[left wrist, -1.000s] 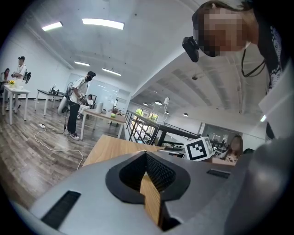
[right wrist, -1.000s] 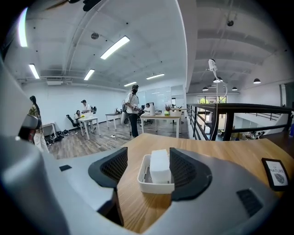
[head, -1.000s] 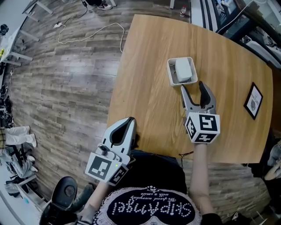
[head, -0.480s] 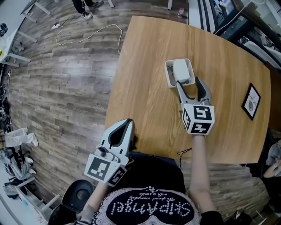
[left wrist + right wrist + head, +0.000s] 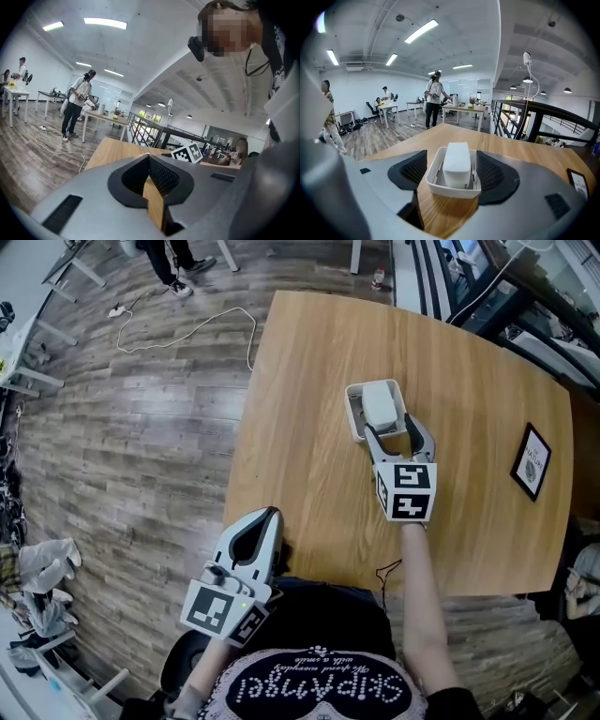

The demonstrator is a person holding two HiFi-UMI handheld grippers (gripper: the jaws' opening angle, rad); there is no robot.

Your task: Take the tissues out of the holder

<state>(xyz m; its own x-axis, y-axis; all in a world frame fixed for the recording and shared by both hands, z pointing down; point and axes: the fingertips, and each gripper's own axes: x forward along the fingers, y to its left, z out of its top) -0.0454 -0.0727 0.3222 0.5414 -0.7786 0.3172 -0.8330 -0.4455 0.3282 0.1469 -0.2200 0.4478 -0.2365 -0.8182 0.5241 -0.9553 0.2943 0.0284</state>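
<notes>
While its spread jaws have just been opening, the right gripper (image 5: pixel 452 176) straddles the near end of the white rectangular plastic holder (image 5: pixel 451 189) on the wooden tabletop (image 5: pixel 309 371). The white tissue block (image 5: pixel 456 163) stands inside the holder. The left gripper's (image 5: pixel 271 515) jaws are pressed together.

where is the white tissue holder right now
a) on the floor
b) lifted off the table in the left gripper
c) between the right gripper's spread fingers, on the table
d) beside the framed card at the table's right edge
c: in the right gripper view the holder, tissues inside, stands on the table between the right gripper's fingers, which have just been opening.
</notes>
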